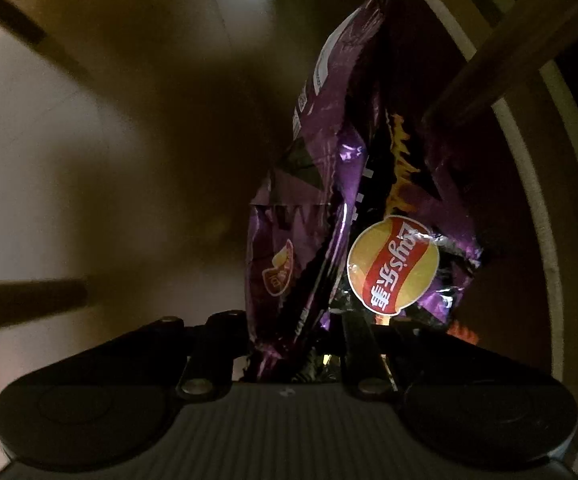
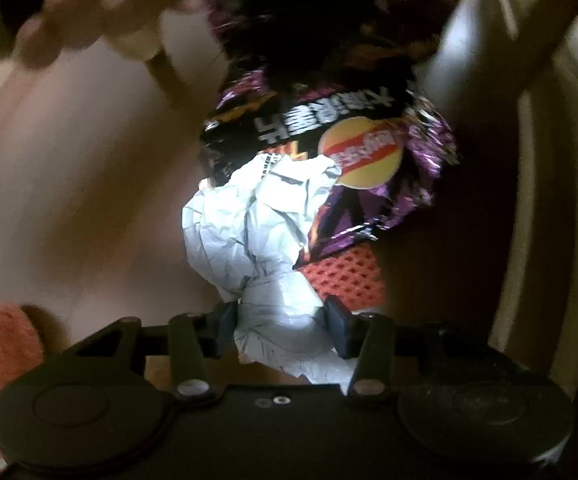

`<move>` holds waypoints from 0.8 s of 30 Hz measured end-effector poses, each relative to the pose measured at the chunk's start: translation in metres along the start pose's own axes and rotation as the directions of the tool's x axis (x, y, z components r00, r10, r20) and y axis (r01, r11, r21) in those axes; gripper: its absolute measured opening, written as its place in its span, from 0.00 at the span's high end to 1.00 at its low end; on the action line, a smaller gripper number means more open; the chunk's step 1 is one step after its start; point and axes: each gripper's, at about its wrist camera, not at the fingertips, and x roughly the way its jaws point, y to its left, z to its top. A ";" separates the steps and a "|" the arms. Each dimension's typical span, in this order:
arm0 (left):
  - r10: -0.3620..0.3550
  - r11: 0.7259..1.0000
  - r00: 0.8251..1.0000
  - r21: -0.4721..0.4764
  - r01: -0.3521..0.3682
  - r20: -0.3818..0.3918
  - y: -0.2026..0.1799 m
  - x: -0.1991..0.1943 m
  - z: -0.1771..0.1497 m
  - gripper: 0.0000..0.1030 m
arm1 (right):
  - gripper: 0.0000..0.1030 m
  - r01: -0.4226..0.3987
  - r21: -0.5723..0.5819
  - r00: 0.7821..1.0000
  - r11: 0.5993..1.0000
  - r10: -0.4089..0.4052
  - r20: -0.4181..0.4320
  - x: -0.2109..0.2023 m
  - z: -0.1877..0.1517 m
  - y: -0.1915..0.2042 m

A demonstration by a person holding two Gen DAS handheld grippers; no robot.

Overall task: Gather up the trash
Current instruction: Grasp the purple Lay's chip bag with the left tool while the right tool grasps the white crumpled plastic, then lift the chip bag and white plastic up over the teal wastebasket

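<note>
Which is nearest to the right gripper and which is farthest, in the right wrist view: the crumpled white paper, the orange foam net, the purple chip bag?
From the right gripper:
1. Crumpled white paper, between its fingers.
2. Orange foam net, just beyond the right-hand finger.
3. Purple chip bag, farther up, behind both.

The chip bag hides the left gripper's fingers; a blurred hand is cut off at the right view's top edge.

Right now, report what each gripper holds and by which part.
Left gripper: shut on the purple chip bag, at its crumpled end. Right gripper: pinching the crumpled white paper at its near end.
</note>
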 end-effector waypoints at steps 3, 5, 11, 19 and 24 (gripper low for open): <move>0.006 0.999 1.000 -0.036 -0.006 -0.003 0.006 -0.028 -0.013 0.89 | 0.55 -0.016 0.098 1.000 0.995 0.016 0.004 -0.032 -0.004 -0.008; 0.010 0.998 1.000 -0.054 -0.010 0.001 0.009 -0.053 -0.025 0.89 | 0.55 -0.027 0.141 1.000 0.990 0.025 0.013 -0.059 -0.007 -0.011; -0.008 0.993 1.000 -0.116 0.004 -0.030 0.012 -0.131 -0.061 0.89 | 0.55 -0.078 0.234 0.996 0.969 0.069 0.049 -0.160 -0.018 -0.014; -0.064 0.983 0.997 -0.175 0.057 -0.033 0.016 -0.280 -0.110 0.89 | 0.55 -0.108 0.262 0.991 0.959 0.084 0.102 -0.321 -0.026 -0.013; -0.165 0.967 0.986 -0.194 0.162 0.004 0.015 -0.383 -0.132 0.89 | 0.55 -0.138 0.233 0.982 0.963 0.101 0.161 -0.425 -0.020 -0.019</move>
